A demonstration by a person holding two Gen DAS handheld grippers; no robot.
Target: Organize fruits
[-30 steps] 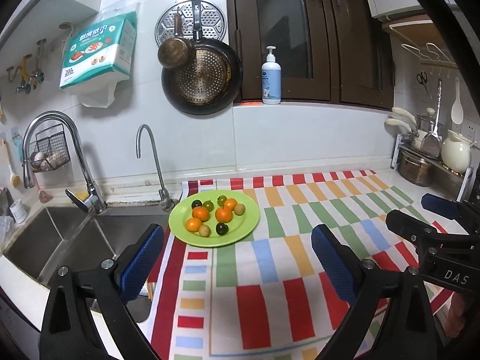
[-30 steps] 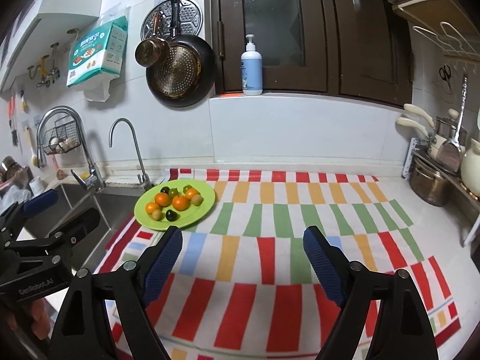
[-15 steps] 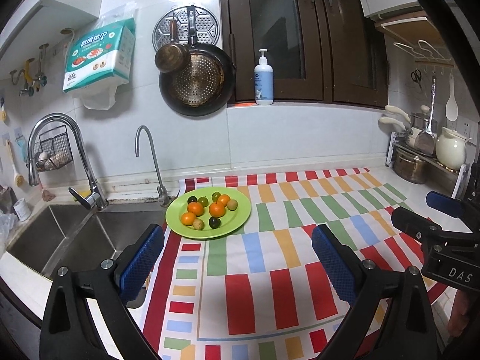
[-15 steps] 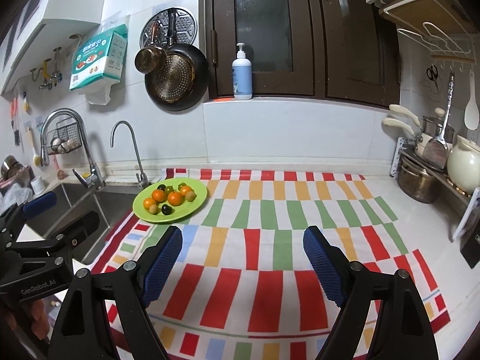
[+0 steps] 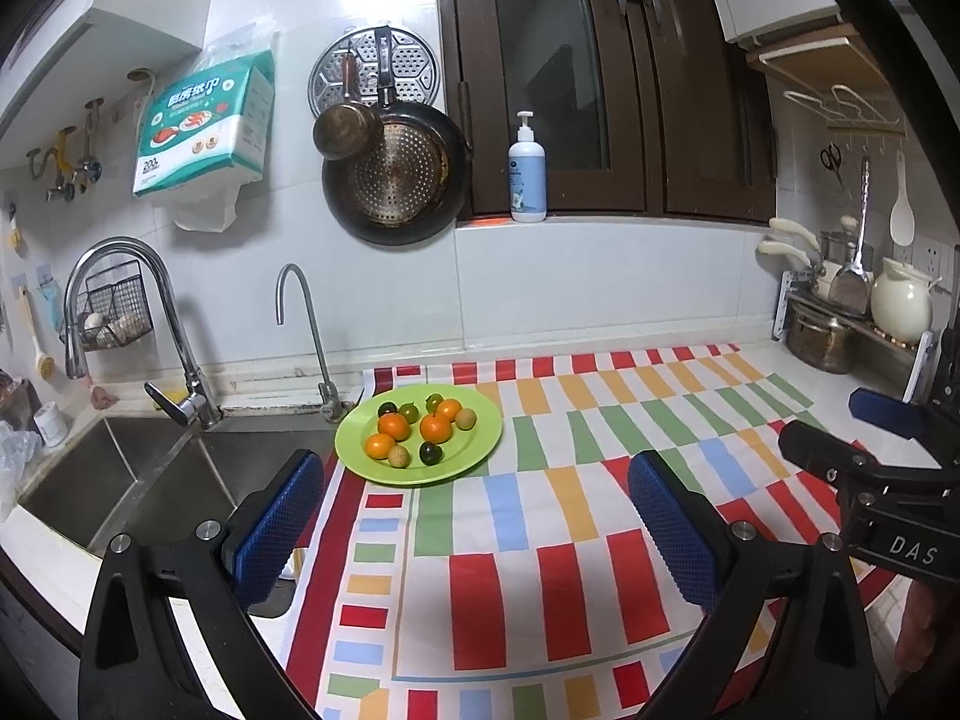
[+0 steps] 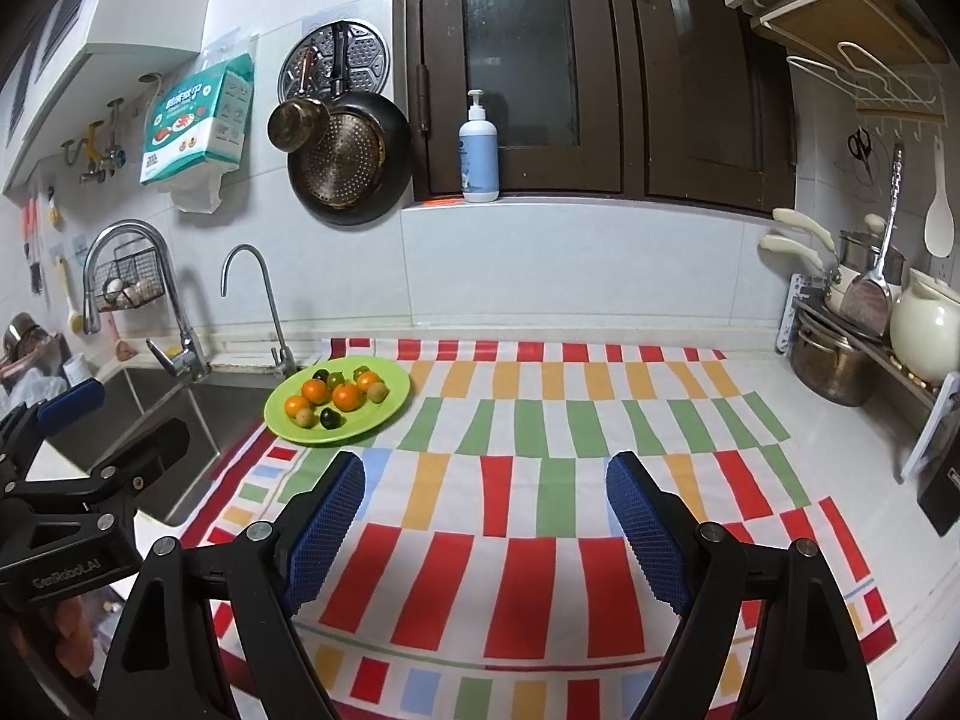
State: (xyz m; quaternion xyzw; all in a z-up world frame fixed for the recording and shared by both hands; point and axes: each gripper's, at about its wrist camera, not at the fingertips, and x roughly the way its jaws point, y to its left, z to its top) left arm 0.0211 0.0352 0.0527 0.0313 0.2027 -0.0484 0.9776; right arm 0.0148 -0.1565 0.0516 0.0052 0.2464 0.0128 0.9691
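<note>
both grippers spread wide, fruit waiting on the green plate

left wrist view: the left gripper [image 5: 474, 501] hovers above the striped cloth [image 5: 540, 540] with its two blue-padded fingers [image 5: 277, 516] released and wide apart, nothing between them. the green plate [image 5: 474, 420] lies ahead of the fingers, closer to the left one, at the cloth's far left corner. on it sit four orange fruits [image 5: 435, 427], two pale brown ones [image 5: 465, 418], and several dark green ones [image 5: 430, 452], bunched together near the plate's middle. past the left finger is the steel sink [image 5: 108, 480] with a tall faucet [image 5: 120, 312] and a thin faucet [image 5: 303, 336] at its back edge. on the wall beyond the fingers hang a dark pan [image 5: 396, 180] and a tissue pack [image 5: 201, 123]; a pump bottle [image 5: 527, 171] stands on the ledge. out past the right finger the right gripper [image 5: 840, 429] shows, its fingers also apart and holding nothing.

right wrist view: the right gripper [image 6: 486, 510] is held over the cloth [image 6: 540, 480], blue fingers [image 6: 645, 525] released and spread, empty between. the plate [image 6: 393, 396] with its fruits [image 6: 348, 398] sits ahead and out past the left finger, well apart from both pads. further left the left gripper [image 6: 108, 420] hangs over the sink [image 6: 198, 414] edge. past the right finger a rack holds a metal pot [image 6: 831, 360] and a cream jug [image 6: 924, 324].
</note>
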